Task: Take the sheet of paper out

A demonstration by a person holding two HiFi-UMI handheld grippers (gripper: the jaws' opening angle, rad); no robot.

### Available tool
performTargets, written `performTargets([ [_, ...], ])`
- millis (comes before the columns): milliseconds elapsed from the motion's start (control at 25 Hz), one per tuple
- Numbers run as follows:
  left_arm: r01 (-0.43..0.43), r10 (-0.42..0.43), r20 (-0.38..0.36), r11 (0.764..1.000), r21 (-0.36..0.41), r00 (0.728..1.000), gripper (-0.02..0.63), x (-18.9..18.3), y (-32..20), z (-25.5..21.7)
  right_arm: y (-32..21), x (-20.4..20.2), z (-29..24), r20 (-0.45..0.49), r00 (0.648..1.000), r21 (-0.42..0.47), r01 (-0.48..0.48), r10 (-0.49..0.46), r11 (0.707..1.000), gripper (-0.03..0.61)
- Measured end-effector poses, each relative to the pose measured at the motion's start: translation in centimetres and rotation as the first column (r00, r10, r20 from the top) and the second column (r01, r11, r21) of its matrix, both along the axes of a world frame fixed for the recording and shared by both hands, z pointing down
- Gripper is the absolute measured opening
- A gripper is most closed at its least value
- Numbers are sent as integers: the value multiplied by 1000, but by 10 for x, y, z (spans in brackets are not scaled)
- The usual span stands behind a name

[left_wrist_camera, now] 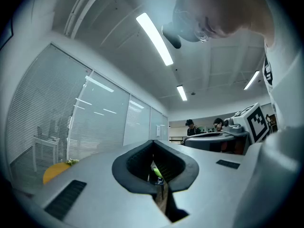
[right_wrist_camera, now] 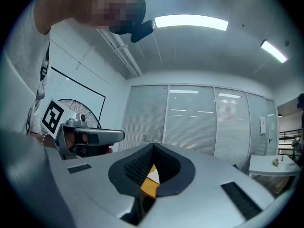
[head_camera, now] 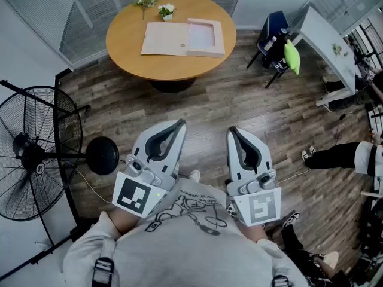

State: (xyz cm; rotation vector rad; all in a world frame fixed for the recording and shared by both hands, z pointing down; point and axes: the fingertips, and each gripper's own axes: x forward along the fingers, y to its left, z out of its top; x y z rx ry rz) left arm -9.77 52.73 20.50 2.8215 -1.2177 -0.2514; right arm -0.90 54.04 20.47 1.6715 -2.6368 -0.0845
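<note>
While left gripper (head_camera: 178,125) and right gripper (head_camera: 233,131) sit pressed together, empty, carry them to the open folder (head_camera: 167,39) well ahead, spreading for what looks like its paper sheet (head_camera: 201,36).

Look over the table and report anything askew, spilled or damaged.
Nothing stands out. The open file box lies flat on the round table, the sheet of paper sits inside its tray, and nothing is spilled.

We get even, cool white light from ceiling strips (left_wrist_camera: 154,38), which blow out to glare in both gripper views. Those views are round fisheyes, black at the corners, soft close up. In the head view the floor (head_camera: 239,112) is sharp; straight lines bow near the edges.
</note>
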Motion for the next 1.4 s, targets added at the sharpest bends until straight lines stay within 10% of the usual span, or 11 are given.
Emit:
performTargets([
  [1400,55,-56,50,998,7,997,20,-138,-62,15,-49,-92,25,-64,997,-44,-56,53,997,8],
])
